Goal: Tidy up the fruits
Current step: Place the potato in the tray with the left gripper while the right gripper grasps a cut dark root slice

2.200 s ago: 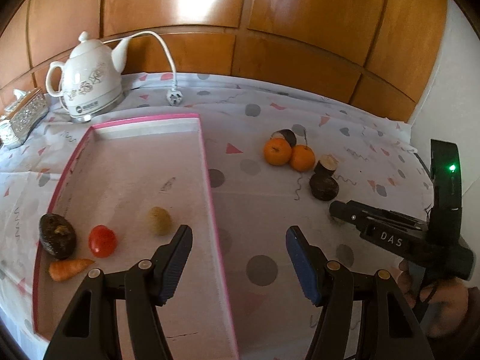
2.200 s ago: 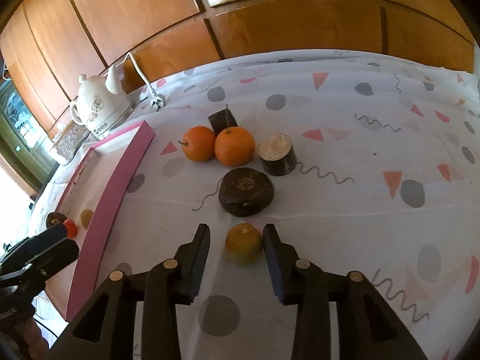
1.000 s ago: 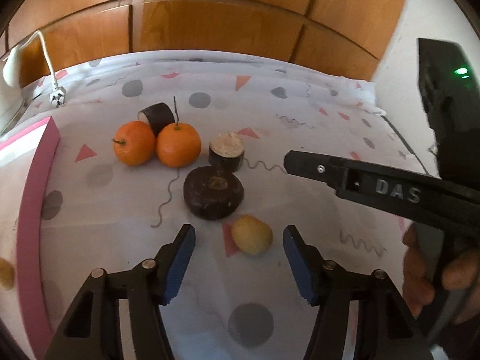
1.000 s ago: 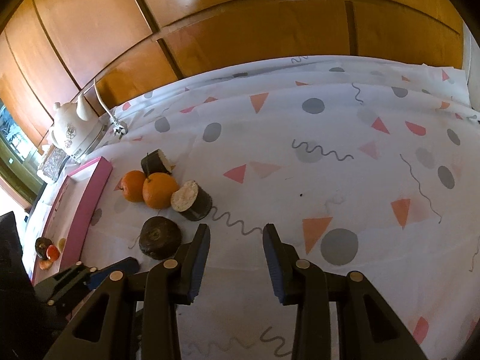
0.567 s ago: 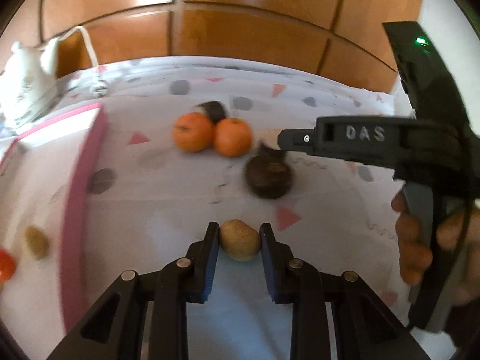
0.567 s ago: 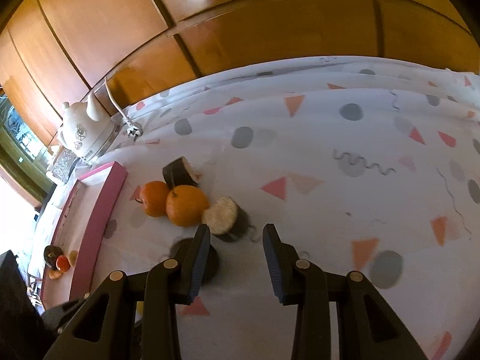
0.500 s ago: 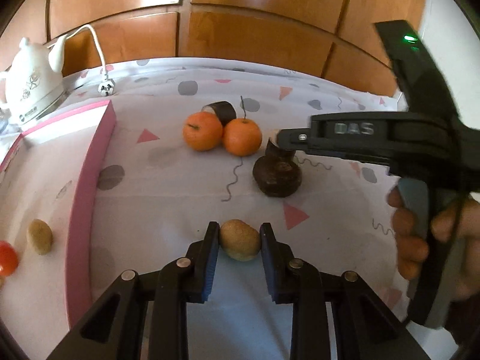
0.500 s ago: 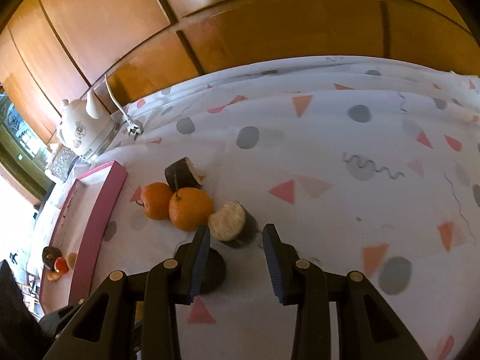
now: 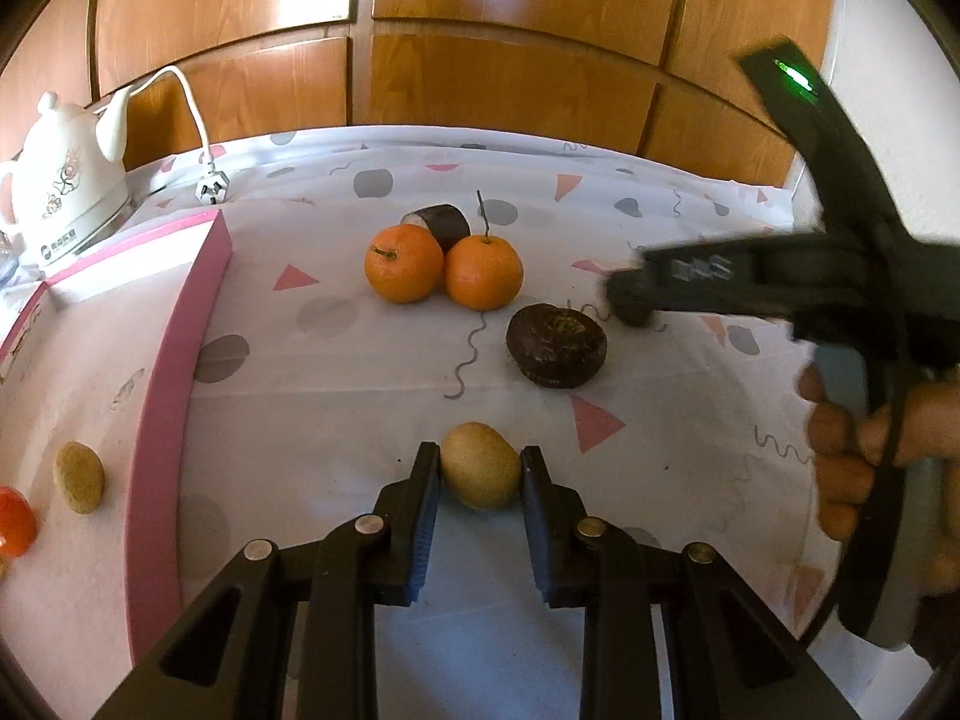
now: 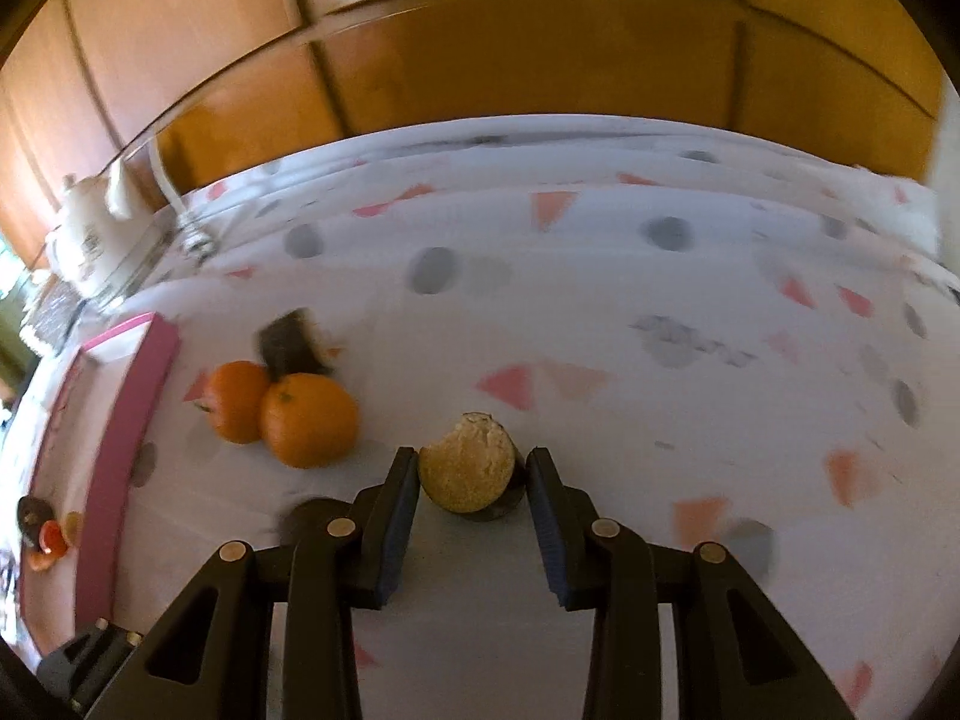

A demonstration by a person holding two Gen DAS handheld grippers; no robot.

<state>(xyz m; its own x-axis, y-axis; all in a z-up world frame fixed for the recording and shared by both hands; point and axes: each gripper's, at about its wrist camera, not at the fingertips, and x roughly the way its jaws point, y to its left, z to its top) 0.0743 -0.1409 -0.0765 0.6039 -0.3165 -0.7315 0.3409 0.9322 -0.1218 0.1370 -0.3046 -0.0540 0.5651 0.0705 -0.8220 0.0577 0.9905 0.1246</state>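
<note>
My left gripper [image 9: 480, 474] is shut on a small brown-yellow fruit [image 9: 480, 465] just above the tablecloth. Two oranges [image 9: 403, 263] [image 9: 483, 271], a dark round fruit [image 9: 555, 345] and a dark cut piece [image 9: 441, 222] lie beyond it. My right gripper [image 10: 471, 474] has its jaws around a dark cut piece with a pale face [image 10: 468, 471]; the left pad looks against it and a small gap shows at the right pad. The right gripper also shows in the left wrist view [image 9: 627, 300]. The pink-rimmed tray [image 9: 174, 354] at the left holds a small brown fruit [image 9: 78, 477] and a red one [image 9: 15, 522].
A white kettle [image 9: 66, 204] with its cord and plug [image 9: 210, 189] stands at the back left. Wooden panels [image 9: 480, 60] close the back. The person's hand [image 9: 858, 462] holds the right gripper at the right. The tray's pink rim [image 10: 126, 420] shows left in the right wrist view.
My left gripper closed on the small brown-yellow fruit and holds it. My right gripper moved forward until the pale-faced cut piece sits between its jaws.
</note>
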